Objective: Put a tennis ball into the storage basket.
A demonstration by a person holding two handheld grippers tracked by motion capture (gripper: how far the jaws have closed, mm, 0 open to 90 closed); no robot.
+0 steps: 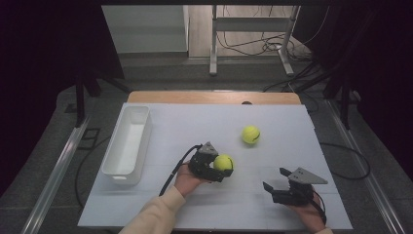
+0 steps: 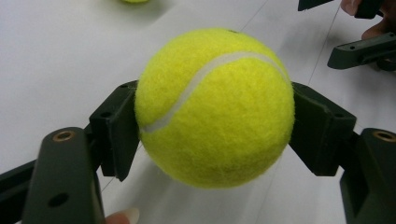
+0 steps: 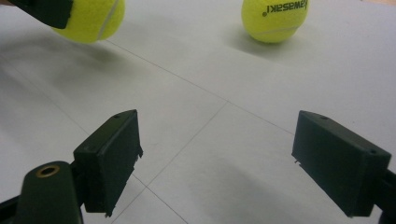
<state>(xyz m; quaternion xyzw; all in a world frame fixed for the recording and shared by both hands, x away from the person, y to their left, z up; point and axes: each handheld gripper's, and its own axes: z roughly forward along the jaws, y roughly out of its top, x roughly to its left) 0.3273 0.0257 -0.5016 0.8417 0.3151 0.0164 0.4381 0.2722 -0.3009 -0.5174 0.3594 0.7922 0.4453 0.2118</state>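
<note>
While my left gripper [image 1: 220,165] has its jaws clamped on one tennis ball [image 2: 215,107], holding it clear of the white table [image 1: 204,131] just right of the white bin [image 1: 127,144], my right gripper [image 1: 277,183] sits well off to the bin's right with its jaws spread wide and nothing between them. The second tennis ball [image 1: 251,134] rests on the table, farther from the bin than the held one and nearer the far edge.

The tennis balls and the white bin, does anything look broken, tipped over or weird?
Nothing stands out. One tennis ball sits squarely between the left gripper's fingers, the other ball rests whole on the table, and the white bin stands upright, undamaged.
</note>
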